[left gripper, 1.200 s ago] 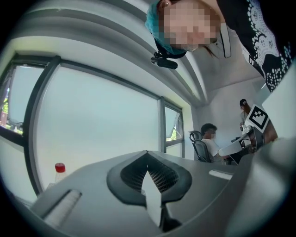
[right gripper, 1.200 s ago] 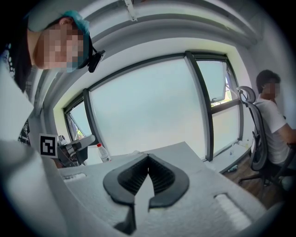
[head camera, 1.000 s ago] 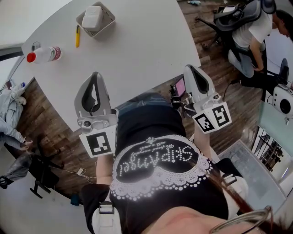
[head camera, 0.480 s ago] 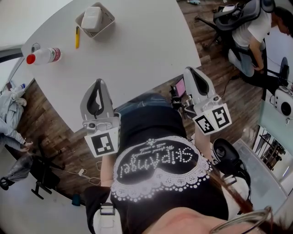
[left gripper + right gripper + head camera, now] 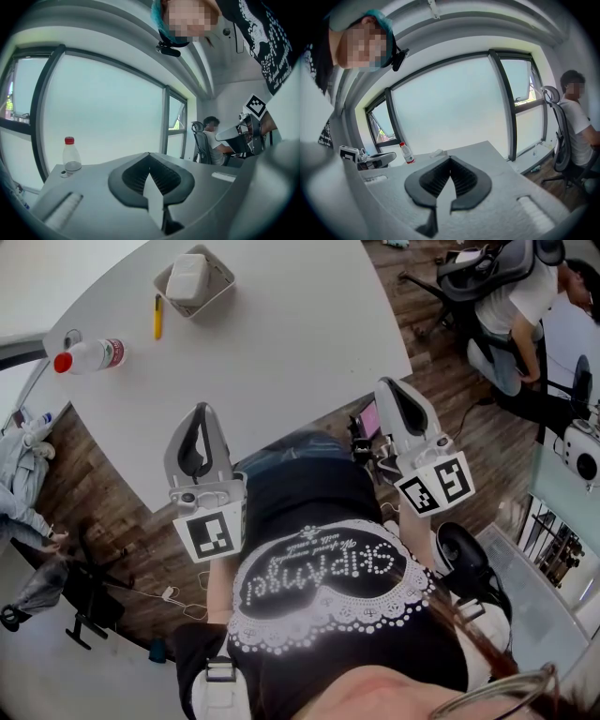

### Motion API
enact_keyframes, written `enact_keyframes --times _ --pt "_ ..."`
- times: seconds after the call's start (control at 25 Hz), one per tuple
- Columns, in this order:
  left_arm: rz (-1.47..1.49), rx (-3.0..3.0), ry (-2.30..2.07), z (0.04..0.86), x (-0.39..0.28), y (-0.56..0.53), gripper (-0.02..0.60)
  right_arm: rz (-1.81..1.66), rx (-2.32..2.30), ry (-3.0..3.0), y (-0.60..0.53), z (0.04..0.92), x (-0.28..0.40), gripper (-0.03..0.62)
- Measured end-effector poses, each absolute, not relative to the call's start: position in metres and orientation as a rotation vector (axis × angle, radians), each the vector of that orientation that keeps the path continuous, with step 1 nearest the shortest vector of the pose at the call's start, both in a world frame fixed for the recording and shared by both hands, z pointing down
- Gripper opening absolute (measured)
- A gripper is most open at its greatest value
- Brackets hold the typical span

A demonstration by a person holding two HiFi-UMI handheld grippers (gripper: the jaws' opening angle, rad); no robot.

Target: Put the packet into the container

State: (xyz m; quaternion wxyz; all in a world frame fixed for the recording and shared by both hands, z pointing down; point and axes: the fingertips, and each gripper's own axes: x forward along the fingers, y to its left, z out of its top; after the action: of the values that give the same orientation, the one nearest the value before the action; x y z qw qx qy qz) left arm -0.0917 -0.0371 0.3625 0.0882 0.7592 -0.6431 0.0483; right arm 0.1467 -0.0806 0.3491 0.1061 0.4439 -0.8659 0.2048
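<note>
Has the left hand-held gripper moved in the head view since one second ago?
Yes. The left hand-held gripper has shifted slightly down and to the right in the picture, drawing back from the edge of the white table toward the person.

bright daylight, fisheye-warped edges, dark vignetted corners

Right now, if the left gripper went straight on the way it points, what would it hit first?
Probably the white table top: the left gripper tilts slightly down across it. Farther along, its line runs roughly toward the container; depth is hard to judge.
</note>
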Motion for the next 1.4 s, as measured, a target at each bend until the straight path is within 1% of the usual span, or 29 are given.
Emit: enact_keyframes --times 0.88,1.4 --pt "0.158 2.266 -1.881 0.367 -0.087 -0.036 -0.005 0.606 1.285 -2.575 -0.079 0.346 0.143 -0.005" --pt "0.144 2.258 -1.886 0.366 -0.095 -0.034 -0.005 0.596 1.255 -2.561 -0.075 0.346 0.134 -0.005"
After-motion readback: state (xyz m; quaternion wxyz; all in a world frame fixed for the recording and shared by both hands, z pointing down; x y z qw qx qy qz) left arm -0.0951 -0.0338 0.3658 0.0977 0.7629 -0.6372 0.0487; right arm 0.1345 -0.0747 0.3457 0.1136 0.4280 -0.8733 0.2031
